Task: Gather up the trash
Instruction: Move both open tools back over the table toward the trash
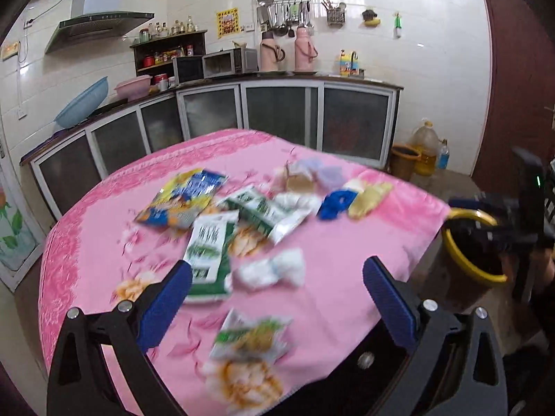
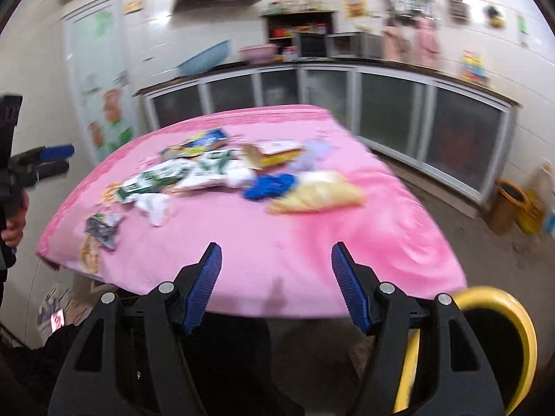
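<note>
Trash lies scattered on a table under a pink cloth (image 1: 347, 260): green-and-white wrappers (image 1: 208, 242), a blue-and-yellow snack bag (image 1: 184, 197), a crumpled white tissue (image 1: 274, 270), a blue wad (image 1: 334, 204) and a yellow bag (image 1: 369, 197). My left gripper (image 1: 277, 267) hovers open over the near part of the table, above the tissue and one wrapper, gripping nothing. My right gripper (image 2: 276, 248) is open and empty over the table's near edge. Beside the table stands a yellow-rimmed bin (image 2: 503, 308). In the left wrist view the right gripper (image 1: 468, 218) hangs blurred over that bin (image 1: 464, 260).
Kitchen cabinets (image 1: 277, 114) with a microwave (image 1: 229, 62) and pink thermoses line the back wall. An orange bucket (image 1: 404, 163) and an oil bottle (image 1: 426, 149) stand on the floor by a dark red door (image 1: 520, 86). A hand (image 2: 15, 222) holds the left gripper (image 2: 67, 158).
</note>
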`<state>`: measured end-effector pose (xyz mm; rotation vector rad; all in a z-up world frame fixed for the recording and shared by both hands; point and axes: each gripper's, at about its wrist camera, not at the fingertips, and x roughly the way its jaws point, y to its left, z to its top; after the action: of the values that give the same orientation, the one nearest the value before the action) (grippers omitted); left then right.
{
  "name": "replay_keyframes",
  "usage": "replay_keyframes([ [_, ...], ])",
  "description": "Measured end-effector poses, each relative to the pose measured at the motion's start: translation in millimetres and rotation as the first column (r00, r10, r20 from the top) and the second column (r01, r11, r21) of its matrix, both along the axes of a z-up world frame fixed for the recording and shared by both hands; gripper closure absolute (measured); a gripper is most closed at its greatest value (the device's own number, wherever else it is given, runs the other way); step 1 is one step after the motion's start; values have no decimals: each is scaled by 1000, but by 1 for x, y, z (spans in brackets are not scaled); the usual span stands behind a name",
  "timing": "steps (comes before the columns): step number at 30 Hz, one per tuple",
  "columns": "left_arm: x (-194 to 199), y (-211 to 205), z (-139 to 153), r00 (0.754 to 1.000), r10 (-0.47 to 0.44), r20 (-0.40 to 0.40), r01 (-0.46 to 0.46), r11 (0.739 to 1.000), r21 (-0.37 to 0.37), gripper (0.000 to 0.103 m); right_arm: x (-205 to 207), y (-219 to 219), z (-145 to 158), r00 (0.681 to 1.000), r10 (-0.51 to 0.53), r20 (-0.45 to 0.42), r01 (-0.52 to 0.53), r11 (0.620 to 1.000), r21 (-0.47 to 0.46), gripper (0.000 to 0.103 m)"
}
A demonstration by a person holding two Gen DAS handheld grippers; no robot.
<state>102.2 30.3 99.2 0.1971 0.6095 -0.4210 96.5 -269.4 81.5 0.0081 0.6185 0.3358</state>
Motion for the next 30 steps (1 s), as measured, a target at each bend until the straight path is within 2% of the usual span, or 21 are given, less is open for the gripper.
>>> replay_keyframes([
  [4,-5,15,-28,999,21,-44,-19,998,54,8,22,30,4,996,84,-9,-84,996,-26,41],
  [9,-2,22,-51,995,33,-90,-29,999,43,8,45,61,7,987,156,-29,-157,987,-25,41],
  [13,3,24,-63,991,43,-128,-40,999,27,8,57,95,5,967,251,-43,-254,965,-62,43],
  [18,10,26,-74,985,42,-170,-40,999,15,8,76,135,-1,921,379,-96,-387,918,-89,48],
  [22,18,29,-81,976,50,-210,-52,999,-5,8,91,154,-7,892,433,-130,-443,894,-68,48],
  [26,30,30,-90,967,70,-244,-72,997,4,8,107,162,-19,879,444,-174,-456,890,-31,48],
  [30,38,27,-96,957,64,-281,-71,997,-17,8,116,169,-29,865,455,-211,-468,884,-14,48],
])
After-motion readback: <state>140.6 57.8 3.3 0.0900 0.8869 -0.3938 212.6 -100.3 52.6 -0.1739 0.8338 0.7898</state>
